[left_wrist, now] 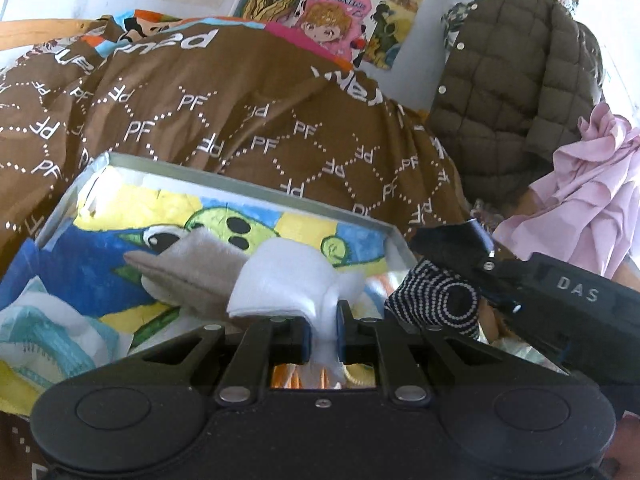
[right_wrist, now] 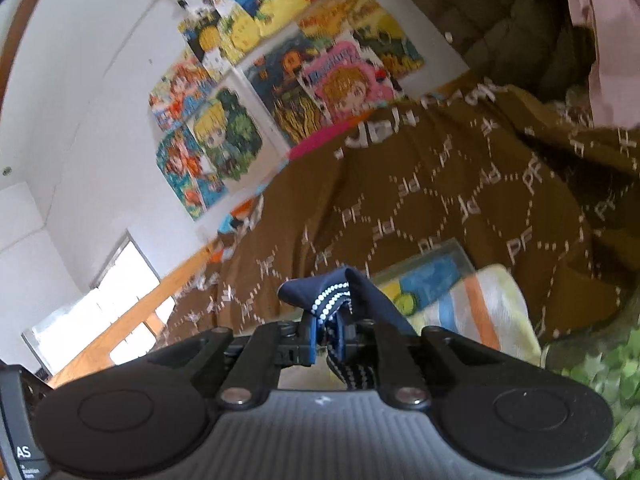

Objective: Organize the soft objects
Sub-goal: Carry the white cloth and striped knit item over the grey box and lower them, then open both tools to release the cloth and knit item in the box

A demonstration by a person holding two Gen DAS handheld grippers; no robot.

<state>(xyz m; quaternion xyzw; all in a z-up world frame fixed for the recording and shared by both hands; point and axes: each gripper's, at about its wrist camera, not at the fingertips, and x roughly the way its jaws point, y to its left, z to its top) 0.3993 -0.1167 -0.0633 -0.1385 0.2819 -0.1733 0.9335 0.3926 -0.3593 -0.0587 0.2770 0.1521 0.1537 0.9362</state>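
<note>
My left gripper (left_wrist: 323,320) is shut on a folded white sock (left_wrist: 288,284), which it holds over an open box (left_wrist: 240,186) lined with a bright painted drawing. A grey sock (left_wrist: 188,276) lies inside the box, just left of the white one. My right gripper (right_wrist: 326,332) is shut on a navy sock with white dots (right_wrist: 340,296). In the left wrist view that navy sock (left_wrist: 436,300) hangs from the right gripper (left_wrist: 460,268) beside the box's right end. In the right wrist view the box (right_wrist: 432,272) is ahead and to the right.
A brown blanket printed "PF" (left_wrist: 240,120) covers the bed around the box. An olive quilted jacket (left_wrist: 508,92) and a pink cloth (left_wrist: 580,200) lie to the right. A striped towel (right_wrist: 484,304) lies next to the box. Drawings (right_wrist: 240,120) hang on the white wall.
</note>
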